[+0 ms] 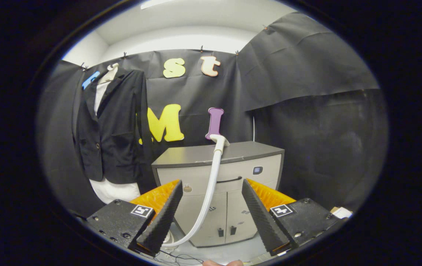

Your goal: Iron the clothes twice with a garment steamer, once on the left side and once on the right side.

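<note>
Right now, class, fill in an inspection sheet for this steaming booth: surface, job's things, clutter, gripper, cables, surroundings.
Surface: grey cabinet top, bare apart from the steamer head.
Job's things: dark jacket hanging over a white shirt, beside the cabinet; steamer head resting at the cabinet's top edge.
Clutter: small white item beside one finger, too small to identify.
Gripper: gripper open, holding nothing; the hose runs between the fingers.
Cables: white hose hanging down the cabinet front; thin dark wires on the floor.
Surroundings: black cloth wall.
</note>
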Demonstrator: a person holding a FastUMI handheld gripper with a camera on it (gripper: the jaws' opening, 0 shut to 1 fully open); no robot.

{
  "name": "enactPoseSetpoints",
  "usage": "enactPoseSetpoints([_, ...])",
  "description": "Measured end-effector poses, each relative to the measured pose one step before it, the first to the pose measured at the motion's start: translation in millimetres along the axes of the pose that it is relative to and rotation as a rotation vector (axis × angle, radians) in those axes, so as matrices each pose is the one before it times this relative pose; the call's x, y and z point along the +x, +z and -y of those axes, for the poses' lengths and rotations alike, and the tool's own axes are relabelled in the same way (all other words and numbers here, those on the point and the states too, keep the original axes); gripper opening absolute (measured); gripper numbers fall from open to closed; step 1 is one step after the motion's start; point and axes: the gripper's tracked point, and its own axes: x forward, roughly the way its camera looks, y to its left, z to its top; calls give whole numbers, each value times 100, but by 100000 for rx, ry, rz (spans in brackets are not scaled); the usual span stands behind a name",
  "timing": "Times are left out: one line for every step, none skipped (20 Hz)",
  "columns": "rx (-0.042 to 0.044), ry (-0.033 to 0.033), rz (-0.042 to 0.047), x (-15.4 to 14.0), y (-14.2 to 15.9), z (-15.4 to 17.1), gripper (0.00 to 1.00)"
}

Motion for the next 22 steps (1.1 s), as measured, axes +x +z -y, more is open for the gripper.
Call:
enactPoseSetpoints([-666,-926,-118,-392,-169,-439,100])
enactPoseSetpoints([-661,-462,-204,-446,-158,-401,100])
enactPoseSetpoints([-1043,-823,-453,-364,-204,-263,100])
enactPoseSetpoints([-1320,-1587,-624,-397,-118,85,100])
enactPoseSetpoints([-739,-1667,492,-414,185,297,100])
enactPoseSetpoints([-163,-1469,1117,-373,480,275,100])
enactPoseSetpoints([50,-727,1062,-111,328,181,100])
enactPoseSetpoints([-110,-277,586,34,426,66,100])
enactPoseSetpoints([-66,198,101,381,351,151,100])
enactPoseSetpoints([54,621,-489,436,297,66,100])
enactPoseSetpoints([-28,1217,-1508,635,-56,84,100])
enactPoseSetpoints([-139,993,-1026,756,85,21,100])
enactPoseSetpoints([-413,262,-380,1004,190,342,100])
enactPoseSetpoints([-662,707,-99,1248,321,95,100])
enactPoseSetpoints([-889,849,-863,1486,137,5,100])
enactPoseSetpoints([-432,1107,-715,1632,403,52,100])
enactPoseSetpoints([226,1601,-509,1906,491,-63,100])
enactPoseSetpoints([1376,1854,-564,1895,575,27,100])
enactPoseSetpoints([1965,1990,-1416,2052,444,-40,100])
enactPoseSetpoints([1377,1359,-2106,1980,280,241,100])
enactPoseSetpoints([-128,82,-1927,1856,228,595,100])
enactPoseSetpoints([-886,-431,-1122,1706,530,651,100])
